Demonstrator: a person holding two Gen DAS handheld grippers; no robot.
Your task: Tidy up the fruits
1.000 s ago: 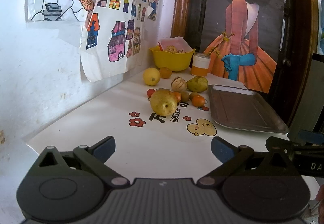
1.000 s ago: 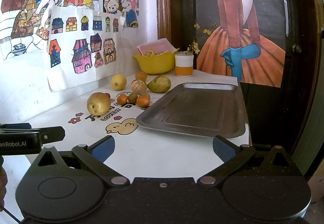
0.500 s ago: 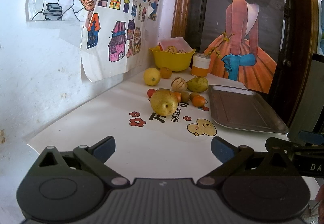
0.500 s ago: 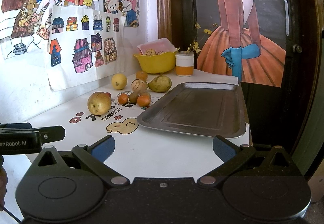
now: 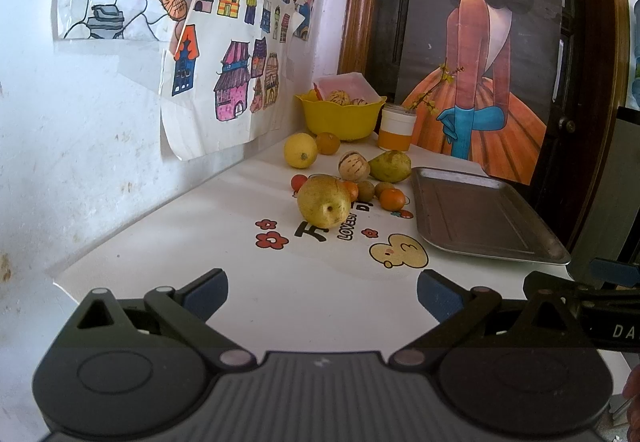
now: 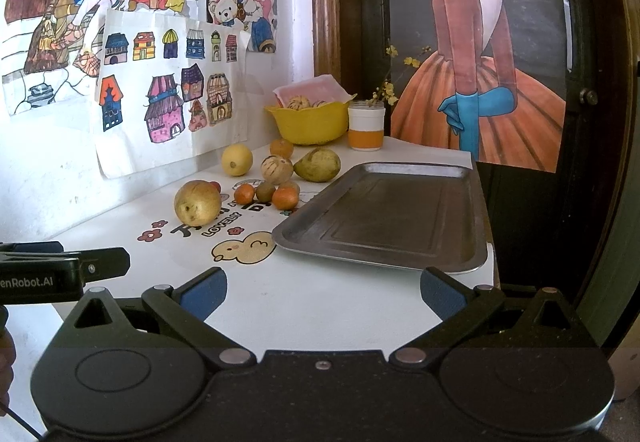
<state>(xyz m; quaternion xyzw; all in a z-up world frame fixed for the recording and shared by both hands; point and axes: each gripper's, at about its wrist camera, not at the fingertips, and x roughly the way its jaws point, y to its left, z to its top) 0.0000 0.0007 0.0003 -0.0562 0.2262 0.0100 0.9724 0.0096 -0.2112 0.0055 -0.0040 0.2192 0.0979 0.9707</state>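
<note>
Several fruits lie loose on the white table: a large yellow pear [image 5: 325, 202] [image 6: 197, 202] nearest, a lemon [image 5: 301, 150] [image 6: 237, 159], a green pear [image 5: 390, 166] [image 6: 318, 165], a striped melon [image 5: 353, 166] [image 6: 277, 169], small oranges [image 5: 392, 199] [image 6: 285, 198] and brown kiwis [image 5: 365, 190]. A bare metal tray [image 5: 480, 218] [image 6: 392, 214] lies to their right. My left gripper [image 5: 322, 292] hovers open over the table's near end, well short of the fruit. My right gripper [image 6: 322, 292] is open too, in front of the tray's near edge.
A yellow bowl [image 5: 340, 118] [image 6: 312, 124] holding more fruit and a white-and-orange cup [image 5: 396, 126] [image 6: 366, 128] stand at the back. Drawings hang on the wall at left; a dark door with a poster is behind. The table edge drops off right of the tray.
</note>
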